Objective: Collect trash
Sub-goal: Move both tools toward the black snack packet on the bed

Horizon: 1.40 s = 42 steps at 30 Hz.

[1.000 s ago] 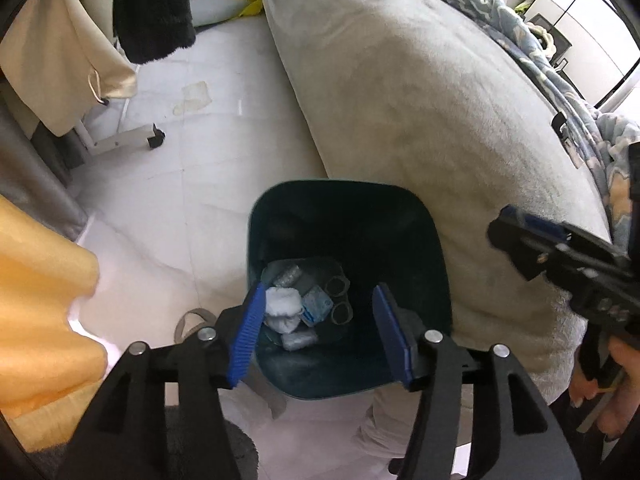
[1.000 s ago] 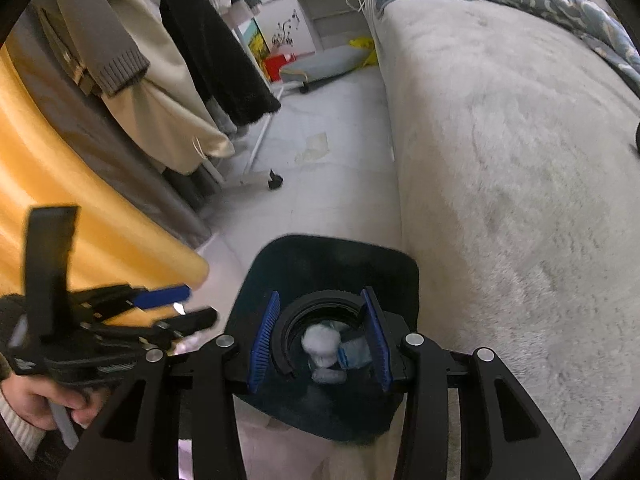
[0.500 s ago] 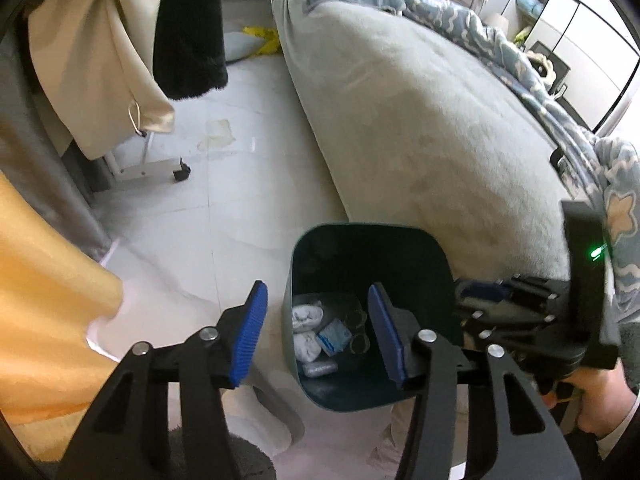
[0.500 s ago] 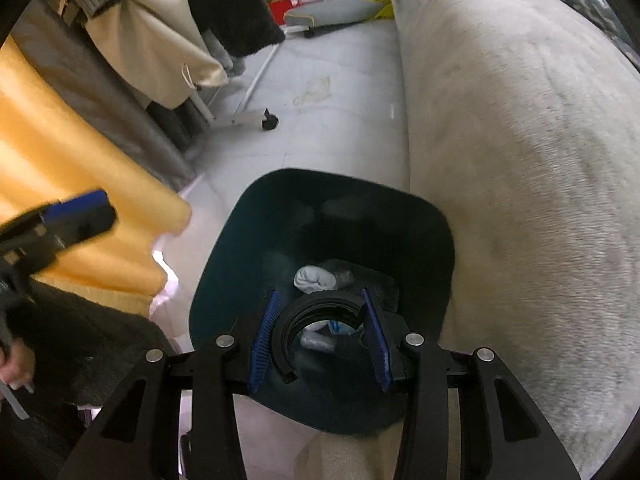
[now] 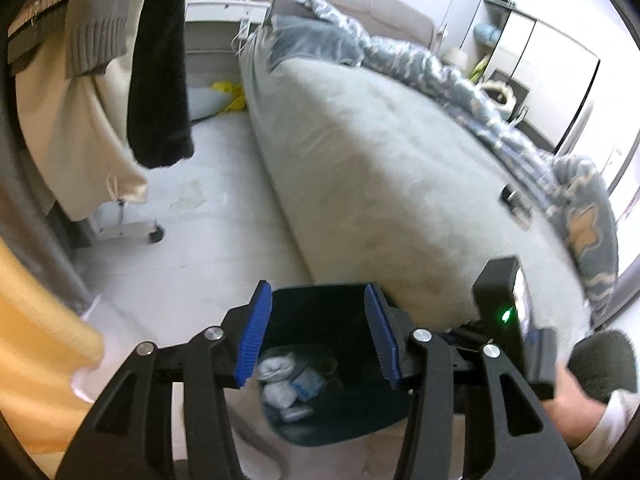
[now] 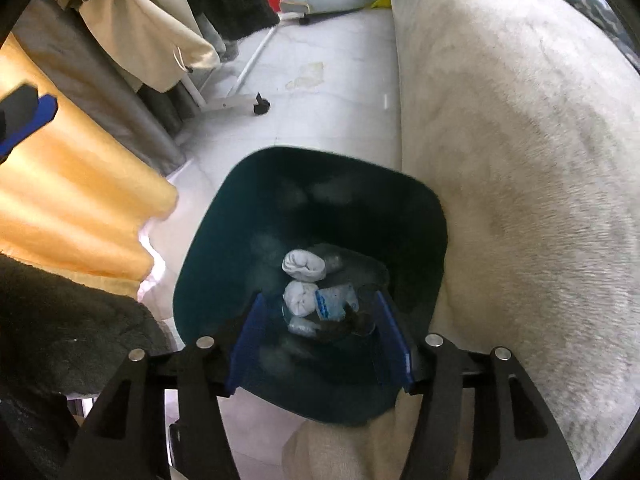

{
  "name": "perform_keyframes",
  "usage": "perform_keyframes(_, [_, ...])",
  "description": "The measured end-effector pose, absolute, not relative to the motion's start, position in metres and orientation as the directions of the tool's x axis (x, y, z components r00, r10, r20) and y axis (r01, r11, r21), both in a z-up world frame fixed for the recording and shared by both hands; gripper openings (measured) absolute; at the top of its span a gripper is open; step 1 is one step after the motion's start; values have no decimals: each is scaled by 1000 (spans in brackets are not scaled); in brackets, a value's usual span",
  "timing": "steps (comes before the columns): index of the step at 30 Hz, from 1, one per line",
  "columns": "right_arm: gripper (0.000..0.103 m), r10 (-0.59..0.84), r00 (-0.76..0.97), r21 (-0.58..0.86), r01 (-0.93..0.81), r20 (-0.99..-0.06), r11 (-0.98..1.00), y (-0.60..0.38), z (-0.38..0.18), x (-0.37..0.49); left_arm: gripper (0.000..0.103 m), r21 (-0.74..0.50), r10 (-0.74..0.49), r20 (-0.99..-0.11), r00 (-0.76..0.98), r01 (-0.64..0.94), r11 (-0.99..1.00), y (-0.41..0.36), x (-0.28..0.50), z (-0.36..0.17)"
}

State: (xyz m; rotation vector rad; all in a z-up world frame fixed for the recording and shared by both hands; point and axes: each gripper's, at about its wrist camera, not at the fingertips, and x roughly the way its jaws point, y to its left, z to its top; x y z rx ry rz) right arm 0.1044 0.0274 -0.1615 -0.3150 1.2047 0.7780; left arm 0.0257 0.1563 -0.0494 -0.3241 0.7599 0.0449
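Note:
A dark green bin [image 6: 224,216] stands on the pale floor beside the bed. In its bottom lie two white tissue wads [image 6: 302,266], a blue-and-white packet [image 6: 334,300] and a dark ring [image 6: 344,326], which is blurred. My right gripper [image 6: 320,342] hangs over the bin's near side. Its jaws are opening and nothing is pressed between the blue pads. My left gripper [image 5: 318,328] is higher, above the bin [image 5: 320,312], open and empty. The right gripper's body [image 5: 504,320] and the hand [image 5: 580,408] holding it show at the lower right.
The grey bed [image 5: 380,184] runs along the bin's right side. A clothes rack with hanging coats [image 5: 100,120] and a wheeled foot [image 6: 260,108] stands on the left, by yellow fabric [image 6: 76,208]. A flat paper scrap [image 6: 306,76] lies on the floor beyond.
The right gripper sank toward the bin, then let go of the dark ring, which now lies inside; its jaws widened. The left gripper rose, tilted up and narrowed a little.

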Motion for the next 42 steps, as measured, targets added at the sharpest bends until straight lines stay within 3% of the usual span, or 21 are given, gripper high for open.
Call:
perform_keyframes(10, [58,495,224,217,-697,-840,683,0,-113,105,50,-348,-119,-588,800,-117,930,142,42,-18])
perform_keyframes(21, [63,573,377,197,-685,-728,701,-58,-56,130,54,-248,-131,-523,842,-3,969,106,73,17])
perform_keyframes(34, [91,525,523,122,-621,-671,774,-128,-35,165,61,-269,-229,-556,799,88,959,62,114,-3])
perform_keyframes(42, [98,471,552,71,-595,-688,800,-167,-40,201,65,-247,-260,-576,775,138,959,43,145,-10])
